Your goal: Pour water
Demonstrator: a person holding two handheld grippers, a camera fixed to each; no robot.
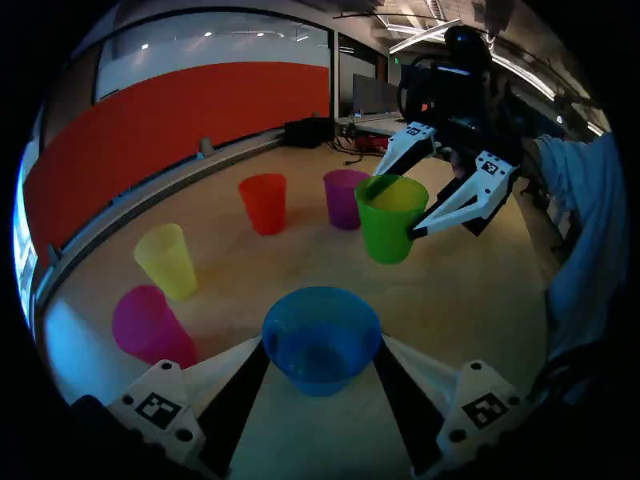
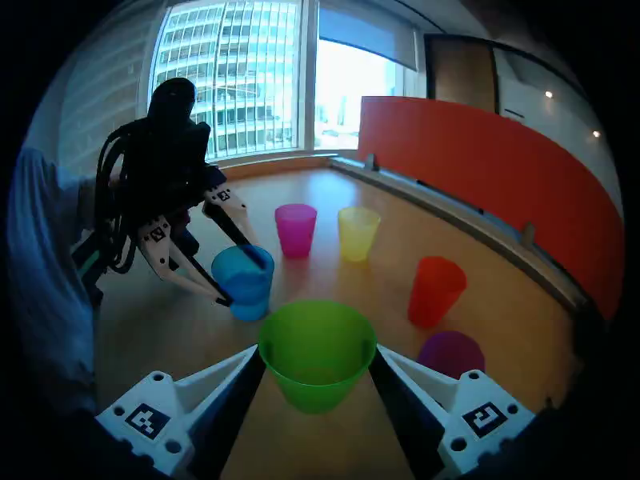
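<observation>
At the tabletop [image 1: 464,296]: left claw [image 1: 322,360] clamped on blue cup [image 1: 320,336], right claw [image 2: 318,360] clamped on green cup [image 2: 316,340] — both upright, apart. I'd bring rims close first, pouring lip just above the other mouth, then tilt slowly — less splash.

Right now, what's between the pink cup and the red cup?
The yellow cup stands between the pink cup and red cup, clearest in the left gripper view.
</observation>
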